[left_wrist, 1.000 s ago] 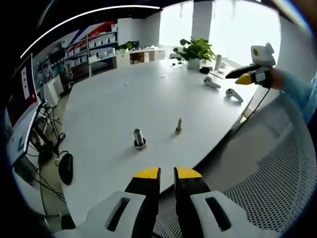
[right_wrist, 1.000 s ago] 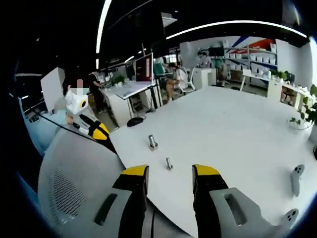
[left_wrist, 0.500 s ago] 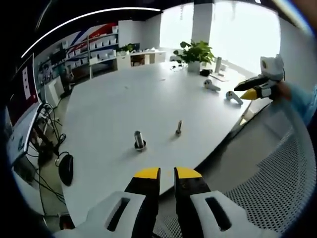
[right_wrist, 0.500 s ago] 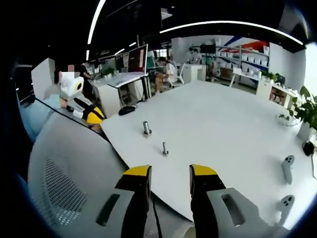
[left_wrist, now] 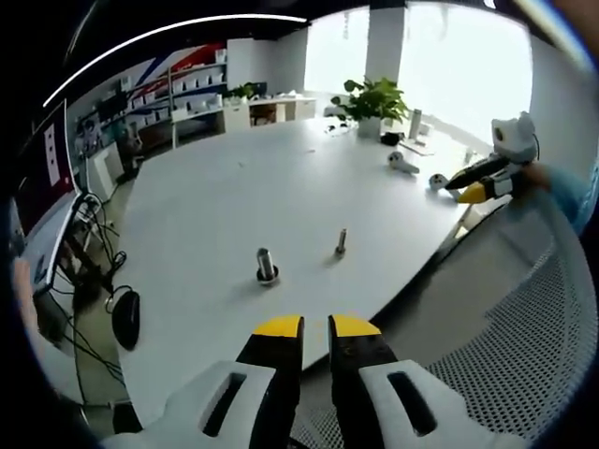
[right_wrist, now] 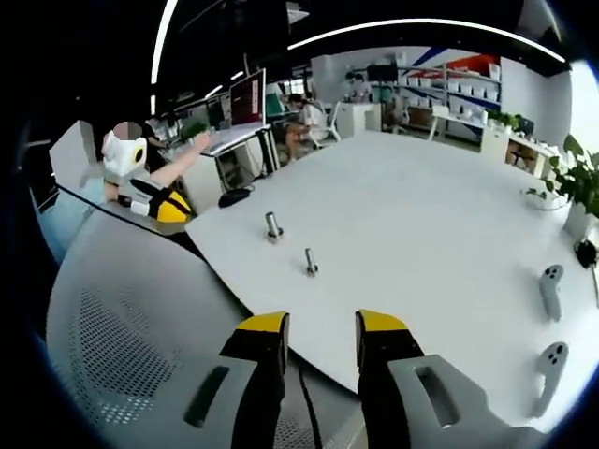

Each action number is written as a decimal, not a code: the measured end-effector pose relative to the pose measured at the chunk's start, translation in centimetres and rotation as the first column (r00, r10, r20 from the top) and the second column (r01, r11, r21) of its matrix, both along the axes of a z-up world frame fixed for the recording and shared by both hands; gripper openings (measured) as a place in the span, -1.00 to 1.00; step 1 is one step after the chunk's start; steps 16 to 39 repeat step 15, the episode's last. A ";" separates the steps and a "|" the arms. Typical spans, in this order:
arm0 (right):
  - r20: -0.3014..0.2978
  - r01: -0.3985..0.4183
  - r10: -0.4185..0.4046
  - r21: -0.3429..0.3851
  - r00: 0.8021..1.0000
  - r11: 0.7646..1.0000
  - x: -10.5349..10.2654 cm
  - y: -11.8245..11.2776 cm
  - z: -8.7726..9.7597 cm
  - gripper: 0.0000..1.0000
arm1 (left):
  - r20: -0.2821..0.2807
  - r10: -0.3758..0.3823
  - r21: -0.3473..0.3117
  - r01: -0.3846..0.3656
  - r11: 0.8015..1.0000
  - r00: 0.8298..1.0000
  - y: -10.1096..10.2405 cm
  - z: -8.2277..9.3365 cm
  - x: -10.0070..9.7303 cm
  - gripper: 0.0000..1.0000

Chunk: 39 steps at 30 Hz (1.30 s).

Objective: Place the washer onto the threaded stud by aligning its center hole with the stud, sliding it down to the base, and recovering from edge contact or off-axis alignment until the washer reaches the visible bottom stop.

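The right gripper (right_wrist: pixel 312 325) has pulled its yellow tips a bit closer together than a moment ago, but there is a gap between them with nothing in it. In the left gripper view the right gripper (left_wrist: pixel 471 193) has also dropped lower, from up by the window down to the edge of the white table (left_wrist: pixel 243 187). That looks like the start of a reach toward the parts, so the job has hardly begun. The left gripper (left_wrist: pixel 315 326) has not moved; its tips are almost pressed together with just a thin slit, and it holds nothing. It sits low behind the near edge of the table, above the back of a white mesh chair (left_wrist: pixel 524 309), and it points straight at the parts. Both grippers are well apart from the parts. The thin threaded stud (left_wrist: pixel 341 242) stands upright on the table. Just beside it stands a fatter bolt (left_wrist: pixel 266 265) on a dark round base. I cannot tell if that dark base is the washer, because it is too small to see. In the right gripper view the stud (right_wrist: pixel 310 262) is the nearer one and the bolt (right_wrist: pixel 272 226) is behind it, with the left gripper (right_wrist: pixel 167 208) off to the side by the table edge
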State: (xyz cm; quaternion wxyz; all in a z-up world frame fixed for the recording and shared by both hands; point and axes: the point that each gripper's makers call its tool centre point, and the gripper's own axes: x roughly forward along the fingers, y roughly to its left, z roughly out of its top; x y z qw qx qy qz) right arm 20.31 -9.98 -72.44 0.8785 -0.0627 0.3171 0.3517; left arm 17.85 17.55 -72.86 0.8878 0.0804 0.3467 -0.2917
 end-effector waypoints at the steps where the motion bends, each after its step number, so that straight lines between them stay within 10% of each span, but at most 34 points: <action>1: -0.004 0.003 -0.003 0.003 1.000 1.000 0.0 0.0 -0.1 -0.39 | -0.001 -0.002 0.001 0.002 1.000 1.000 0.0 -0.1 -0.1 -0.84; 39: -0.052 0.023 -0.020 0.058 0.998 0.998 -0.4 0.4 -0.3 -0.40 | -0.008 0.004 0.005 -0.004 1.000 1.000 0.2 -0.2 0.0 -0.84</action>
